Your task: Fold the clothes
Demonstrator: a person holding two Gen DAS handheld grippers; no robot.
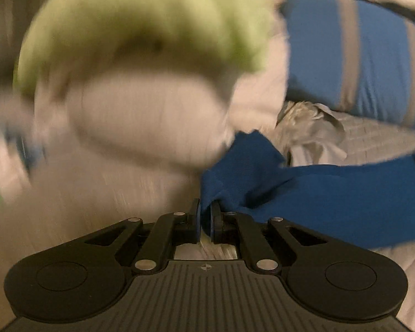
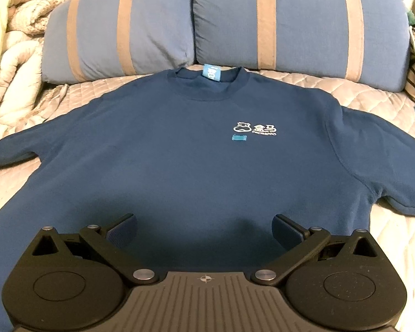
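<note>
Sweatshirt [image 2: 179,166] flat on bed [image 2: 387,235], collar toward pillows [image 2: 290,27]; left gripper [image 1: 206,218] pinching sleeve [image 1: 304,193], right gripper [image 2: 204,229] spread wide above hem.

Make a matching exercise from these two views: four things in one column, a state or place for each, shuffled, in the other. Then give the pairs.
Column 1
1. left tongs
2. right tongs
3. blue sweatshirt
4. striped pillows

Column 2
A. propped at the head of the bed, beyond the collar
B. wide open, holding nothing
C. shut on a fold of blue cloth
D. spread flat, front up, on the quilted cover

Pairs: 1-C, 2-B, 3-D, 4-A
</note>
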